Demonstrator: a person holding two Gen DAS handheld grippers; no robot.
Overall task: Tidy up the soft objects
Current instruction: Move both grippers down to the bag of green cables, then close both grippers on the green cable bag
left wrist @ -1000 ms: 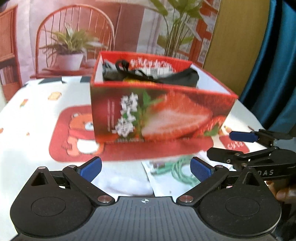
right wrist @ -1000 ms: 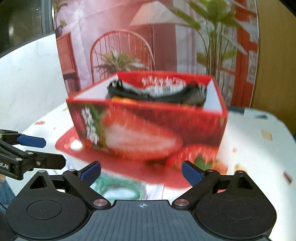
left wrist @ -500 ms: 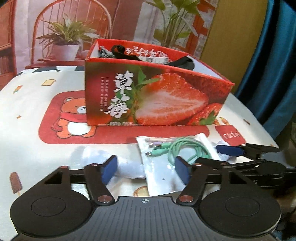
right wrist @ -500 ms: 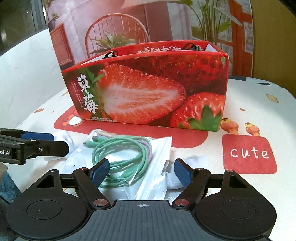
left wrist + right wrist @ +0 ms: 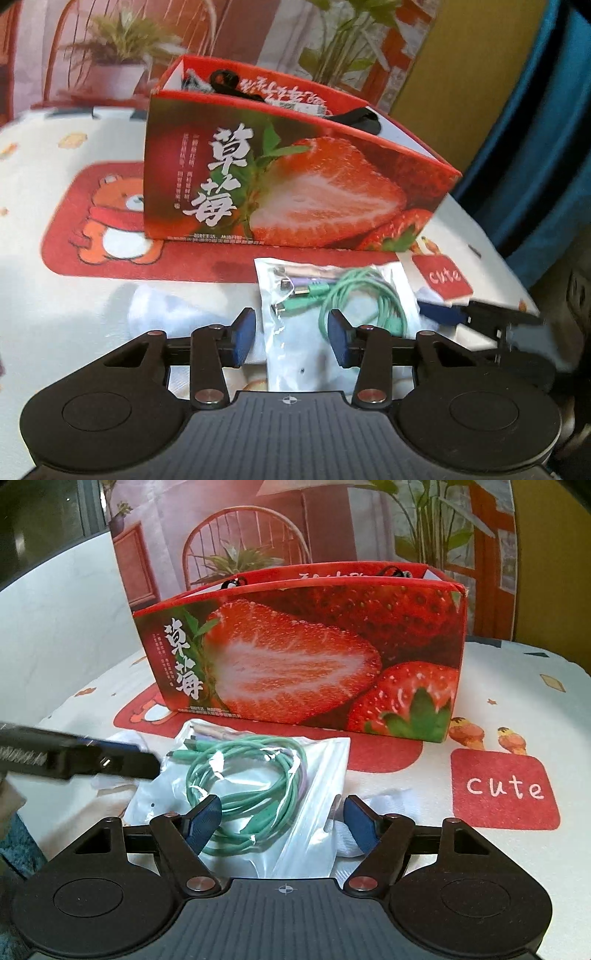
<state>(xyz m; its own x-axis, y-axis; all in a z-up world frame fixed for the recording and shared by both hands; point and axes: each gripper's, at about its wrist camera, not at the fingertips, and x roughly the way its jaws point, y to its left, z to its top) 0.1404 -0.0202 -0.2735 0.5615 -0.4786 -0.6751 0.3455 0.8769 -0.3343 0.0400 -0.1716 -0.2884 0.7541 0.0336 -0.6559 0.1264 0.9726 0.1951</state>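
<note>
A clear plastic bag of coiled green cable [image 5: 325, 306] [image 5: 251, 775] lies on the table in front of a red strawberry-printed box [image 5: 295, 184] [image 5: 314, 664]. White soft cloth [image 5: 177, 314] [image 5: 354, 834] lies under and beside the bag. My left gripper [image 5: 291, 339] is open, its pads on either side of the bag's near end. My right gripper [image 5: 282, 819] is open, straddling the bag and cable from the other side. The box holds black straps and other items [image 5: 236, 83].
The table has a white cloth with a red bear mat [image 5: 110, 221] and a "cute" patch [image 5: 504, 788]. A blue curtain [image 5: 535, 147] hangs at the right. A printed backdrop with chair and plants [image 5: 240, 554] stands behind the box.
Both grippers have dropped lower and moved in over the cable bag. Their jaws have narrowed around it but still stand apart.
</note>
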